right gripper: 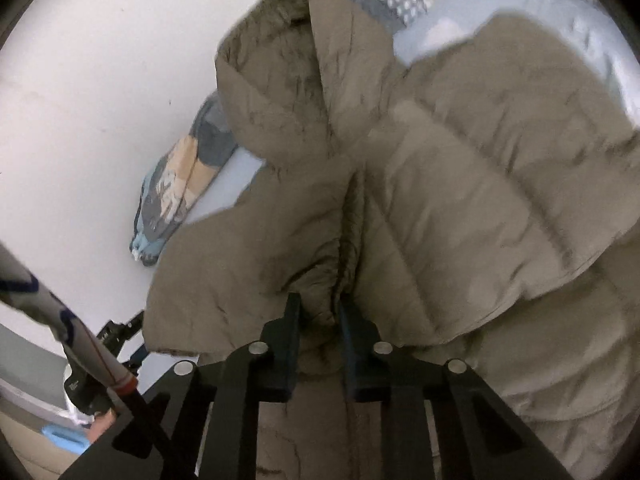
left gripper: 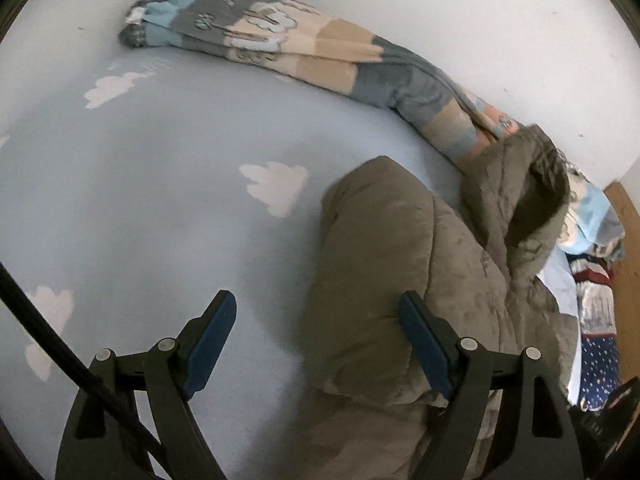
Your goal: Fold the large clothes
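Note:
An olive-brown puffer jacket (left gripper: 384, 280) with a fur-trimmed hood (left gripper: 536, 184) lies on a light blue cloud-print bed sheet (left gripper: 160, 200). My left gripper (left gripper: 318, 320) is open and empty, its right finger over the jacket's left edge, its left finger over the sheet. In the right wrist view the jacket (right gripper: 460, 184) fills the frame, hood (right gripper: 280, 72) at the top. My right gripper (right gripper: 320, 316) is shut on a fold of the jacket near its front opening.
A rolled patterned blanket (left gripper: 304, 44) lies along the white wall (left gripper: 440, 8) at the bed's far edge. Patterned pillows (left gripper: 596, 304) and a wooden headboard (left gripper: 628, 240) are at the right. The other gripper (right gripper: 120, 332) shows at lower left.

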